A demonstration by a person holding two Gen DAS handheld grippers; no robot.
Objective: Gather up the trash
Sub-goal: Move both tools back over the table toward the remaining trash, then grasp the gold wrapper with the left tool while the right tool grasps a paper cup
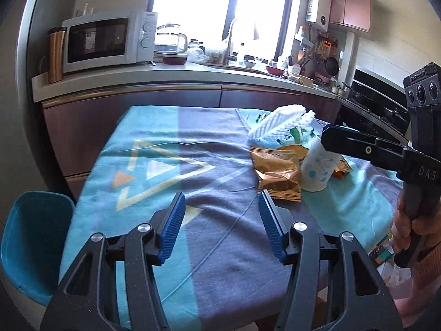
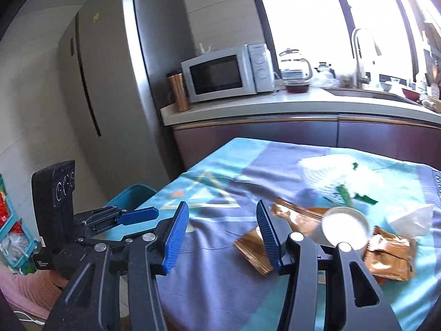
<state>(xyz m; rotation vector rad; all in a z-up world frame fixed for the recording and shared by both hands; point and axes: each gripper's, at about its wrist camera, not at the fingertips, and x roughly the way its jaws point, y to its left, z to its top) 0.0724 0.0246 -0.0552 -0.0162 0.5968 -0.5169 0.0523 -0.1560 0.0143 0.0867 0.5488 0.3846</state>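
I note both grippers empty above the table (image 1: 154, 165): left gripper (image 1: 222, 207) jaws spread, right gripper (image 2: 222, 215) likewise. Trash lies ahead on the cloth: gold wrappers (image 1: 278, 173) touching the paper cup (image 1: 317, 168).

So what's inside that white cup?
Nothing shows inside the cup: the right wrist view looks into its mouth and sees only bright white. Glare hides the bottom, so something small could be there.

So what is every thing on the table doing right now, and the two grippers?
left gripper: open, empty.
right gripper: open, empty.
paper cup: upright, empty inside.
gold wrappers: crumpled, lying beside the cup.
white paper towel: crumpled, behind the wrappers.
microwave: door shut.
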